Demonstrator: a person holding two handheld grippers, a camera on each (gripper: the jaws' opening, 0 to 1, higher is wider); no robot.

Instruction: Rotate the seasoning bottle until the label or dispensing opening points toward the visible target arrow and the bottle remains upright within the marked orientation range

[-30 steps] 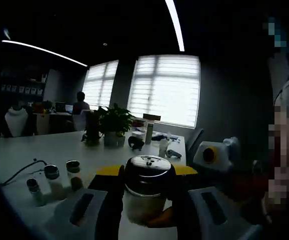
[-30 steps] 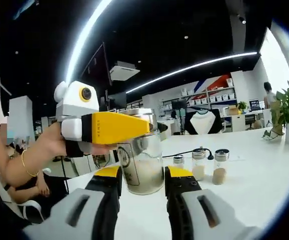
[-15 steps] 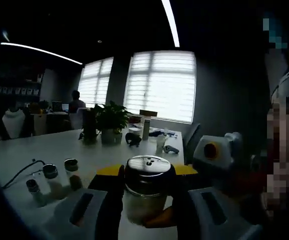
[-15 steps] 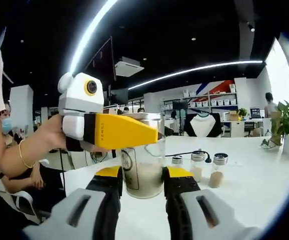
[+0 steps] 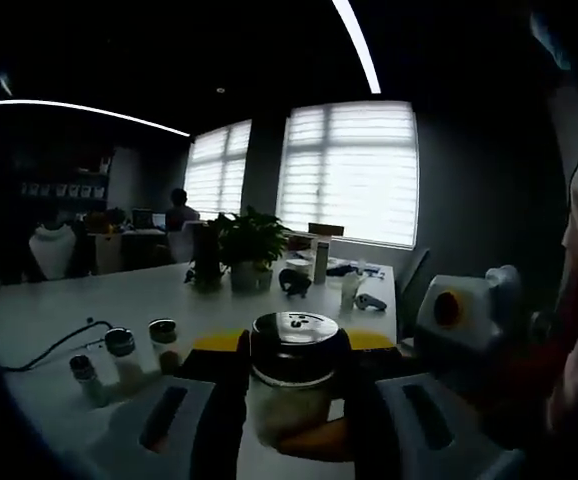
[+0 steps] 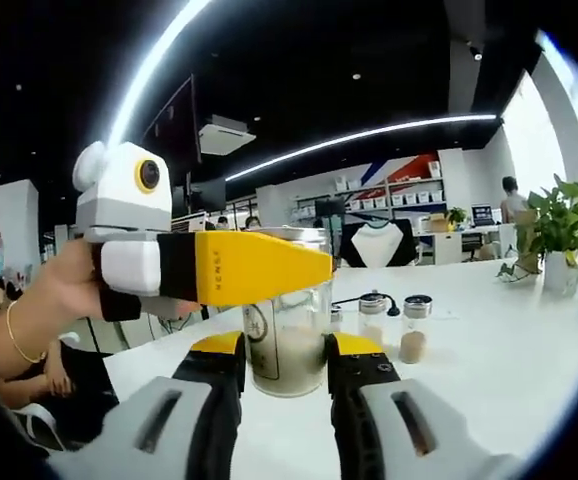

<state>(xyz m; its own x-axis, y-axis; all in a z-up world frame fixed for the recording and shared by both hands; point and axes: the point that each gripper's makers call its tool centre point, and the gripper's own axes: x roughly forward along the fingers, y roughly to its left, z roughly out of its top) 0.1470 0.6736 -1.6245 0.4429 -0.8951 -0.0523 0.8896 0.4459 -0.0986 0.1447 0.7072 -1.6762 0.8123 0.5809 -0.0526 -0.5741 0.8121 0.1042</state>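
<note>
Three small spice jars (image 5: 119, 357) stood in a loose row on the white desk (image 5: 89, 300), beside a dark cable (image 5: 44, 345). Farther back sat a potted plant (image 5: 247, 245) and a white bust (image 5: 51, 250).

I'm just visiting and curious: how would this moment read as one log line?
left tongs: on lid | right tongs: gripping seasoning bottle | bottle: upright | arrow: unseen
</note>
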